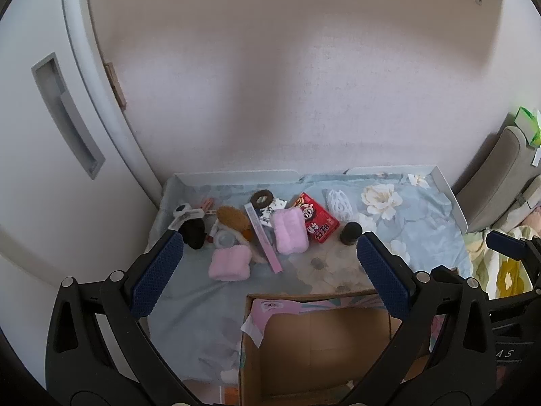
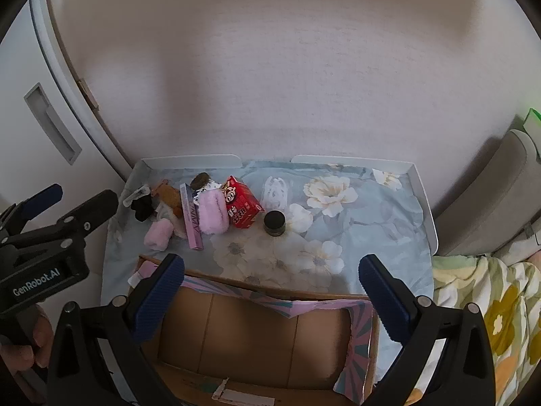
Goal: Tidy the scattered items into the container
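Note:
An open cardboard box (image 1: 324, 345) (image 2: 263, 338) sits empty at the near edge of a table covered in a floral cloth (image 1: 405, 216). Scattered at the far left are a red carton (image 1: 316, 216) (image 2: 241, 206), two pink fluffy pieces (image 1: 290, 231) (image 1: 230, 263), a long pink box (image 1: 263, 237), a black jar (image 1: 351, 233) (image 2: 274, 223), a brown brush (image 1: 233, 219), a black cloth (image 1: 195, 231) and a white mesh piece (image 1: 338, 203). My left gripper (image 1: 270, 264) is open and empty above the box's far edge. My right gripper (image 2: 272, 291) is open and empty over the box.
A white raised rim (image 2: 426, 199) borders the table's back and right side. A white cabinet door (image 1: 67, 118) stands at left, a plain wall behind. A grey cushion (image 2: 490, 196) and a flowered blanket (image 2: 490, 304) lie at right.

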Tool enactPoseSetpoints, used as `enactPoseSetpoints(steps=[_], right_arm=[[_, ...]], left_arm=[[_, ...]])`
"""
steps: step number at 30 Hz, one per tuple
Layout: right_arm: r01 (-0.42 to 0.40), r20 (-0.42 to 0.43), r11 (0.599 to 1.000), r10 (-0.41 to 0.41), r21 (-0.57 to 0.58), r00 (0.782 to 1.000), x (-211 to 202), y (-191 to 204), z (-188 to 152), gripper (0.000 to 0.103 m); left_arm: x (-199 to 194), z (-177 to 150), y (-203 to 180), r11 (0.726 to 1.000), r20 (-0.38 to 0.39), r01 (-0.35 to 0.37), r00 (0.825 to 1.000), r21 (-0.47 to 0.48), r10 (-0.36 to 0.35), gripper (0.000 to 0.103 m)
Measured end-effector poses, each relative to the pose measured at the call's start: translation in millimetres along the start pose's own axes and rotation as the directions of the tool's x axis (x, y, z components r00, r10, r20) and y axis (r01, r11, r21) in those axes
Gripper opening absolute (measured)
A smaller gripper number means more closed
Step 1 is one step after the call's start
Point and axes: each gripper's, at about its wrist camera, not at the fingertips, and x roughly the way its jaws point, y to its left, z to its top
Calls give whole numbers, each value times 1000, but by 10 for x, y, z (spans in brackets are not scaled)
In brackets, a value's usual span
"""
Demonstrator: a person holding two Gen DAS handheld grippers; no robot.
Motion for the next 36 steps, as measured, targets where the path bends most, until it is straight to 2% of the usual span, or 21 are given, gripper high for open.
enactPoseSetpoints(steps=[13,36], right_arm=[[-4,7,1000,5,-24,1000,-50,18,-34,103],[-31,24,1000,31,-6,999,-107,3,-58,103]], left_arm=[[47,-11,32,999,-42,33,999,-22,-34,102],[114,-18,57,998,-64,65,996,-16,-66,102]])
